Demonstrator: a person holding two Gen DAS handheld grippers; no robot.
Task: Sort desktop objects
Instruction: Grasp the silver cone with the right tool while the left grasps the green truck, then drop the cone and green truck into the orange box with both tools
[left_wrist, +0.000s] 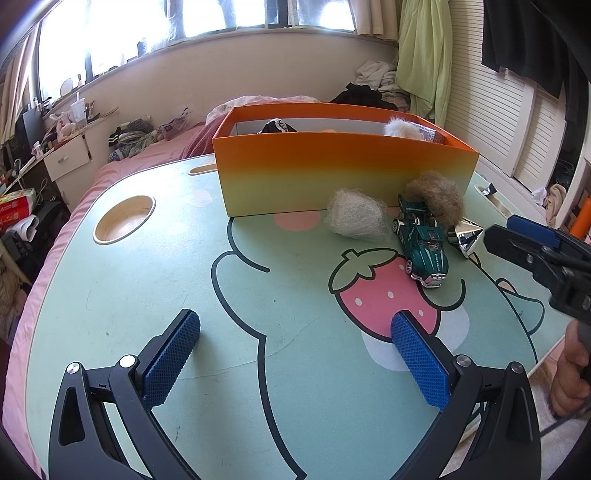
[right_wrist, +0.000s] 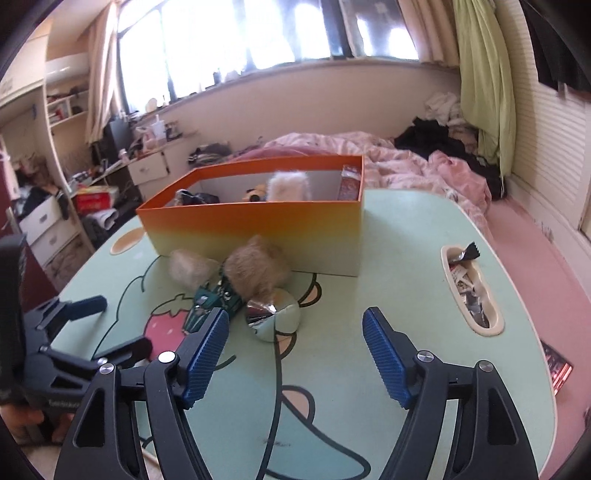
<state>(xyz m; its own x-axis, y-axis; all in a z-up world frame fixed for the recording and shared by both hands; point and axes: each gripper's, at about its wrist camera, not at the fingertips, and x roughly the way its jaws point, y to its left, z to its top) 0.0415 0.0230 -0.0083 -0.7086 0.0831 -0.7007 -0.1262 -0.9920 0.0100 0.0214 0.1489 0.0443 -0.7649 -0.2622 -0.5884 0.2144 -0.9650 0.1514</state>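
Your right gripper (right_wrist: 295, 354) is hanging low in its own frame with the jaws spread and nothing between the pads — bare green table (right_wrist: 332, 406) is showing through the gap. Just beyond its left fingertip (right_wrist: 207, 354), a little above centre-left of that frame, the shiny foil piece (right_wrist: 273, 317) is sitting nearest to you. From the gap it is lying slightly left and forward, so I judge it the easiest pick, needing only a small shift leftward.

Behind and left of the foil, the green toy car (right_wrist: 210, 302) is partly hiding behind that same fingertip. In the left wrist view its long axis is running from lower right up toward the box, nose pointing at you, so a grip across its narrow sides looks the sounder choice.

Your left gripper (left_wrist: 295, 358) is also standing wide and empty at the bottom of its frame, with the car (left_wrist: 423, 245) well apart in the right middle — the right hand is clearly the nearer one.

Further on, the brown fluffy ball (right_wrist: 258, 269) is touching the car's rear and the pale fluffy ball (left_wrist: 356, 218) is lying just left of it. Farthest, the orange box (right_wrist: 258, 221) is standing across the upper middle, already holding several things.
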